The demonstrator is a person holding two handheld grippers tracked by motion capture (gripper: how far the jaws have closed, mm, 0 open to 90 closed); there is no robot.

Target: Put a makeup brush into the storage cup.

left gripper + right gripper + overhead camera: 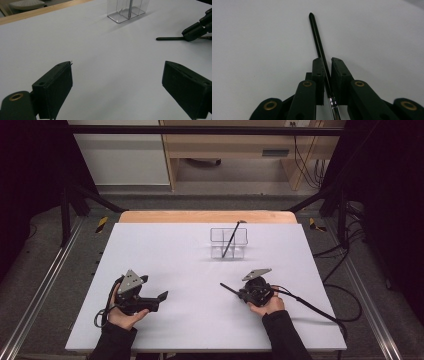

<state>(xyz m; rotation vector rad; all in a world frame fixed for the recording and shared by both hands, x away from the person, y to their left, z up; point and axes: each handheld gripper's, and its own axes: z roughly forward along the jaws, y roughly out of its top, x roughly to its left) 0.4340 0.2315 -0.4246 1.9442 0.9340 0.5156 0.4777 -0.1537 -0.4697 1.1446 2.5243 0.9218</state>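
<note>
Item: black pen [318, 45], lying mid-tabletop toward the right edge, clamped low in my right tool [326, 66] for lifting. Left tool [117, 85]: jaws apart, idle. Clear organizer [228, 243] near far edge, already holding one pen.

No writing can be read anywhere here. No letters, brand marks or numbers stand on the white table top [165, 255], the clear container [228, 243] at its far side, the black pen [318, 45] or the grey plates on the two hand-held tools. The only sign-like marks are the yellow-and-black hazard stripes [101, 224] on the floor just off the table's far left corner, with a matching patch [316, 225] off its far right corner. A dark label plate [275, 153] sits on the wooden furniture beyond the table, too small to make out.
</note>
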